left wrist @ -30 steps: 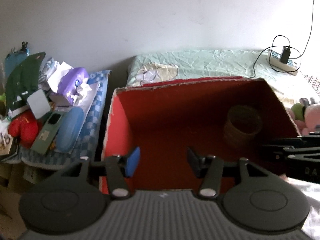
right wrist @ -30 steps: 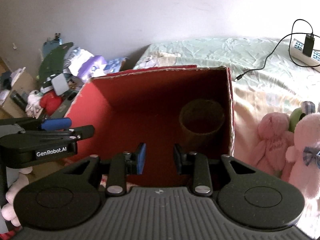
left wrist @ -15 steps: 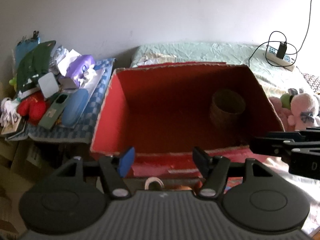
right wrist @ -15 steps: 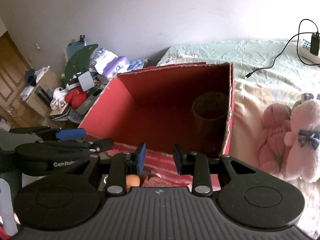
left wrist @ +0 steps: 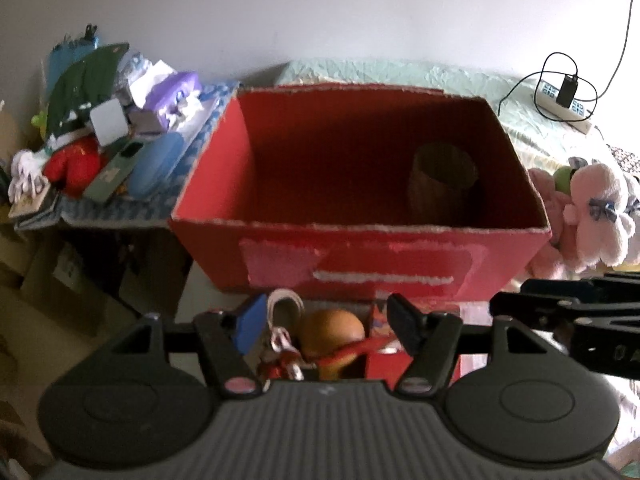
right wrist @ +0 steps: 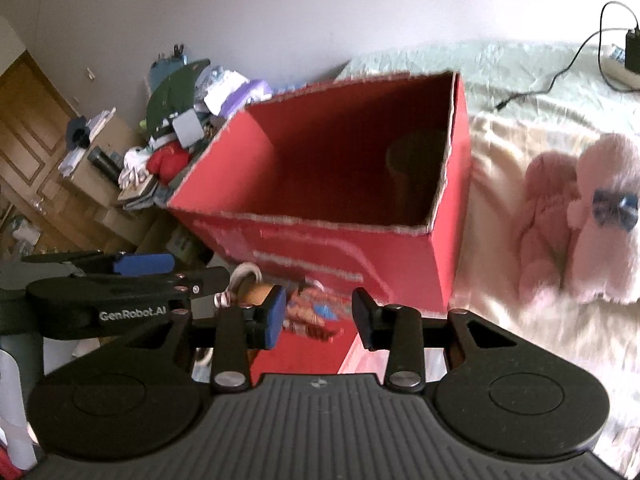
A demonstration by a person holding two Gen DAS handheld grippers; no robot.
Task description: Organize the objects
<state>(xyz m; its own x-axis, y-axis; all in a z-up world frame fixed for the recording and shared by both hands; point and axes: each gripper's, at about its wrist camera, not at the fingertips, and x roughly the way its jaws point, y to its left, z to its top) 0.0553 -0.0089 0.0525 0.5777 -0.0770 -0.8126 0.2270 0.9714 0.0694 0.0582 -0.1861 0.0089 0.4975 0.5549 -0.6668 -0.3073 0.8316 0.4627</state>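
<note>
Box: red cardboard box [left wrist: 360,256] sits on the bed, top open, torn pale patches on its near wall; in the right wrist view [right wrist: 328,248] it stands left of the plush toys.
Basket: small brown woven basket [left wrist: 442,182] upright inside the box, at the right rear corner; only partly seen behind the box wall in the right view [right wrist: 416,160].
Left gripper: [left wrist: 326,326] wide open, nothing held, low in front of the box's near wall; blue pad on its left finger.
Right gripper: [right wrist: 320,316] open too, narrower gap, empty, also short of the box; its side shows at the right edge of the left view.
Below grippers: orange-brown round thing [left wrist: 332,328], white cord loop [left wrist: 284,300] w/ metal clips, red strap across; blurred, can't tell exactly what they are.
Plush toys: two pink ones [right wrist: 580,216] on the bed right of the box, nearer one w/ blue bow.
Side clutter: heap on blue checked cloth [left wrist: 108,136] left of box; red plush, purple tissue pack, green items.
Power strip: [left wrist: 562,104] w/ black charger & cable on bed, far right.
</note>
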